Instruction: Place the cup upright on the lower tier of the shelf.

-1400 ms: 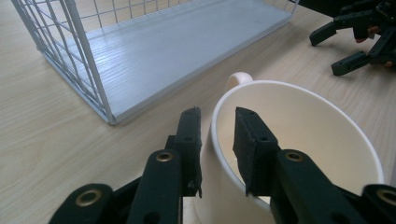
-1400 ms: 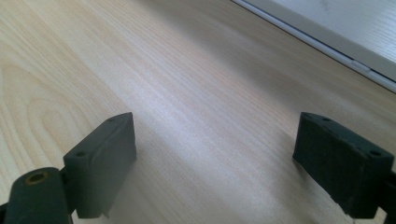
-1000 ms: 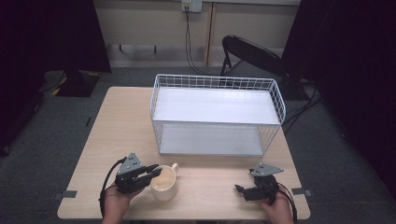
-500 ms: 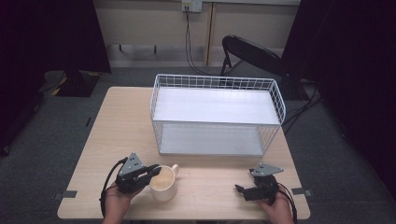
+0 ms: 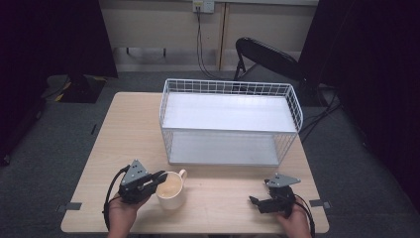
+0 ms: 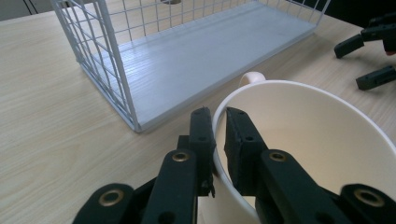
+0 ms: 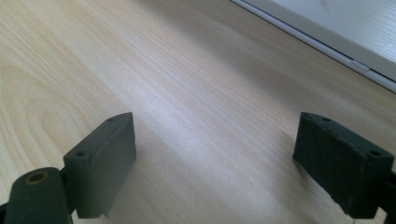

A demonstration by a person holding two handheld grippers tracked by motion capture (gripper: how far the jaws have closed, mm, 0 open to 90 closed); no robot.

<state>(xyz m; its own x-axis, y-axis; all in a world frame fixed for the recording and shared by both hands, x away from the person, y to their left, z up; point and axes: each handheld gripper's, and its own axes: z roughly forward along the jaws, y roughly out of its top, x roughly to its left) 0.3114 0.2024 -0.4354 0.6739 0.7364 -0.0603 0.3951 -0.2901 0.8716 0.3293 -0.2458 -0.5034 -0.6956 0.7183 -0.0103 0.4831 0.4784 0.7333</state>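
We see left tool point(image 6: 215, 135) clenched on mug point(image 5: 171, 190) rim, one jaw inside, one outside. Mug upright on tabletop point(image 5: 218, 198), near front edge, just before wire basket point(image 5: 230, 121). Right tool point(image 5: 259, 202) released, jaws wide apart, low over bare tabletop at right.

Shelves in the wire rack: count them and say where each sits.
2. The upper shelf sits at the top of the rack, ringed by its wire rim; the lower shelf lies at its base, on the table. Both look empty.
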